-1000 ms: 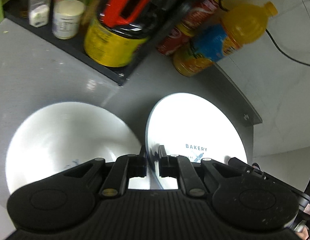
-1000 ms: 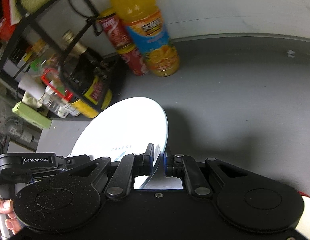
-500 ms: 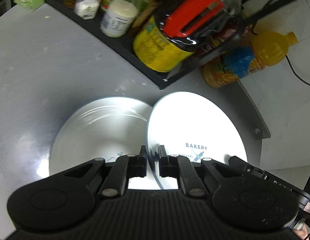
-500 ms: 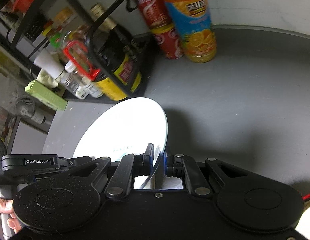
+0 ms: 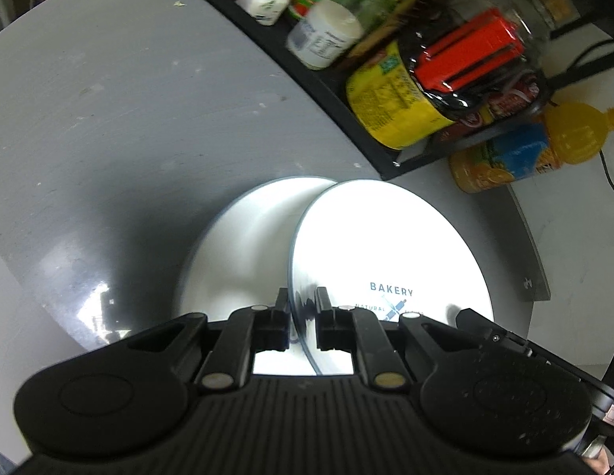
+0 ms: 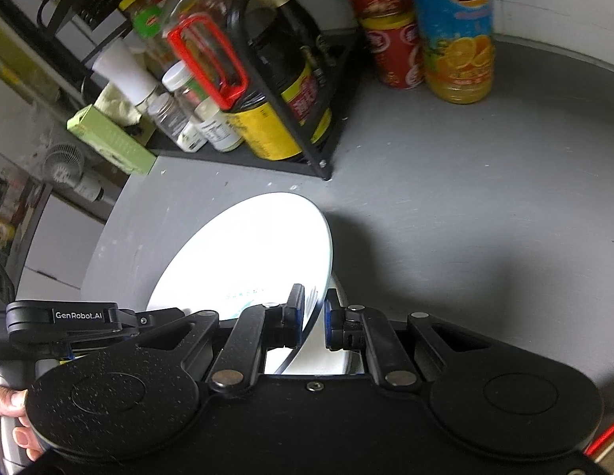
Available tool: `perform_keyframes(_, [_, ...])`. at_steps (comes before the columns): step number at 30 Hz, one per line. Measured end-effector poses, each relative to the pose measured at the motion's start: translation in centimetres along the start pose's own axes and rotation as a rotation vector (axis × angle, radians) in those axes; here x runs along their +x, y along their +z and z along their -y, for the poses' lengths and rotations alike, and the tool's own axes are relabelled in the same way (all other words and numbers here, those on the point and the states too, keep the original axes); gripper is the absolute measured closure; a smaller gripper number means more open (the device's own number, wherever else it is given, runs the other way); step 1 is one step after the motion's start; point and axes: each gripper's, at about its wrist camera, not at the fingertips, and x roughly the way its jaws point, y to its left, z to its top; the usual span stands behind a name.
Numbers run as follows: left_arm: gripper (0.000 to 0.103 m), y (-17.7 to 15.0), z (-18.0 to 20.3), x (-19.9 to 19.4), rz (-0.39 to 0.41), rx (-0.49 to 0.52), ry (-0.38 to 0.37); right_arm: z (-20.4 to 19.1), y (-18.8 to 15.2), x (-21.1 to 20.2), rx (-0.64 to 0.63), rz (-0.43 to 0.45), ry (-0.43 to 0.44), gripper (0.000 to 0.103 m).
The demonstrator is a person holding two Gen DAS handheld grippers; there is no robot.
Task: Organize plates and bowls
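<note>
Grey countertop (image 5: 128, 118) with a black rack (image 6: 299, 126) of bottles and jars at the back, orange juice bottle (image 6: 453, 31) and red cans (image 6: 390, 47) beside it. Left gripper (image 5: 302, 304) clamped on the rim of the BAKERY plate (image 5: 386, 245), held tilted above a second white plate (image 5: 243, 253) lying on the counter. Right gripper (image 6: 314, 308) pinches the same plate's opposite rim, jaws nearly closed

The grey countertop (image 5: 140, 91) carried a white plate (image 5: 235, 249) lying flat, a black rack (image 5: 307, 83) of jars and bottles, an orange juice bottle (image 6: 457, 39) with red cans (image 6: 390, 51) just beside it, and a green box (image 6: 109, 138).
</note>
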Motion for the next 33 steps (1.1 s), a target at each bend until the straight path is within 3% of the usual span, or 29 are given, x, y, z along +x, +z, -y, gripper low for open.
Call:
perform_keyframes(13, [0.091, -0.7, -2.0, 0.8, -0.014, -0.068, 0.034, -0.7, -0.4, 1.1, -0.031, -0.028, -0.001, 0.093])
perform_keyframes(33, [0.089, -1.2, -0.9, 3.2, -0.094, -0.019, 0.106, 0.2, -1.7, 1.4, -0.048, -0.028, -0.072, 0.097])
